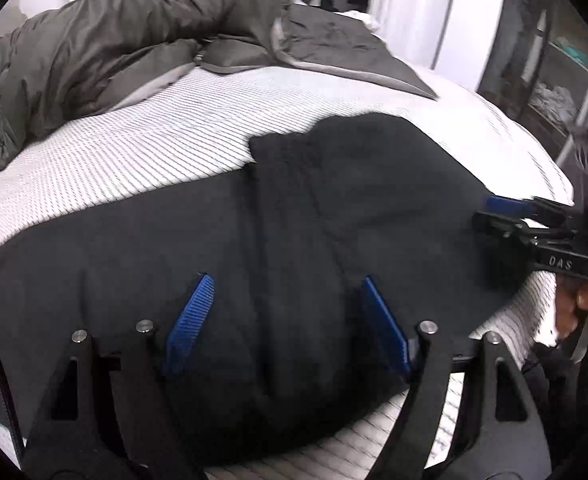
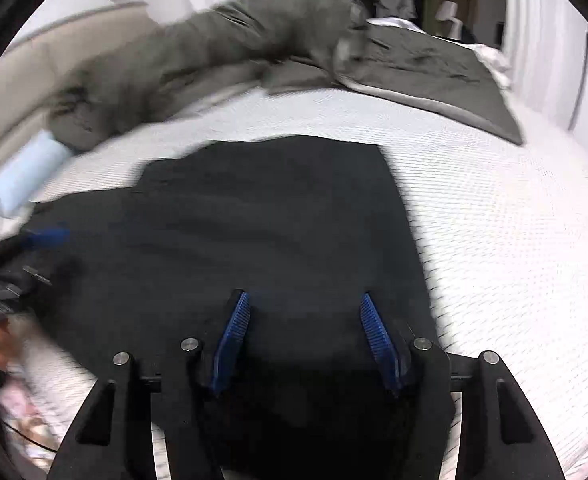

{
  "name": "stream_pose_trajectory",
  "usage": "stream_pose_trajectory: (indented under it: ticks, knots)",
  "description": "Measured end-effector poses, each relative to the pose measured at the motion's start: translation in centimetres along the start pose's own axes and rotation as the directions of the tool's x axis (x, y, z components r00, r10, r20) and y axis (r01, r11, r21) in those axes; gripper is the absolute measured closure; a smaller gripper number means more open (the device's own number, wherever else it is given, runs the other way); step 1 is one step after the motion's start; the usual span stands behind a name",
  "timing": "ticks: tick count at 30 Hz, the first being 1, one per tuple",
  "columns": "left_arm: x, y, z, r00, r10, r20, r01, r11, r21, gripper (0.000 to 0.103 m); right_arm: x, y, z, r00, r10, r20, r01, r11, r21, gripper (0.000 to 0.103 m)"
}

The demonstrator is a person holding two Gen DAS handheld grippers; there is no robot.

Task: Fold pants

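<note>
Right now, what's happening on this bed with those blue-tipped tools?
A person is folding dark pants spread on the white mattress, with a two-fingered tool in each hand. Both the left gripper and the right gripper hover over the fabric with their fingers apart, gripping nothing. Part of the pants already lies doubled over. A grey duvet is bunched at the far side.

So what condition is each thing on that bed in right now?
Pants: flat on the bed, partly folded, one end doubled over.
Left gripper: open, above the pants, holding nothing.
Right gripper: open, above the pants, holding nothing.
Duvet: rumpled, pushed to the far side.
Mattress: bare, uncovered.
</note>
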State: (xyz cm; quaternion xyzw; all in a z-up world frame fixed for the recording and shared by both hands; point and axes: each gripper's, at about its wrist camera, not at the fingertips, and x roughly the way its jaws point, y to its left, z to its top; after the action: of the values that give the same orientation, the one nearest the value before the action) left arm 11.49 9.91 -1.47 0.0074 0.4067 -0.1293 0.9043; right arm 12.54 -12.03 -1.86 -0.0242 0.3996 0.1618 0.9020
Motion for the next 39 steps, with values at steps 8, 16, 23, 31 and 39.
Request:
stream_pose_trajectory:
  ticks: [8, 16, 23, 31, 39]
  knots:
    - [-0.9, 1.1, -4.6, 1.0, 0.008, -0.003, -0.008, 0.996, -0.084, 0.02, 1.4, 1.7, -3.7, 0.999, -0.036, -0.007, 0.035, 0.998, -0.044, 0.039]
    - [-10.3, 10.1, -9.4, 0.974, 0.202, 0.105, -0.139, 0.893, -0.428, 0.018, -4.9, -1.3, -4.7, 0.991, 0.066, 0.114, -0.075, 0.995, 0.071, 0.023]
    - [-10.6, 19.0, -12.0, 0.972, 0.165, 0.169, 0.02, 0.654, -0.756, 0.021, -6.5, -0.9, -5.5, 0.983, 0.11, 0.15, -0.126, 0.987, 0.102, 0.023]
    - [-7.2, 23.4, -8.7, 0.953, 0.288, 0.089, -0.087, 0.546, -0.833, 0.097, -6.0, -1.3, -7.2, 0.983, 0.126, 0.132, -0.14, 0.985, 0.104, 0.023]
    - [-11.6, 14.2, -0.2, 0.907, 0.33, 0.261, -0.115, 0.79, -0.602, 0.101, -6.4, -2.8, -7.5, 0.981, 0.124, 0.15, -0.145, 0.98, 0.138, 0.023]
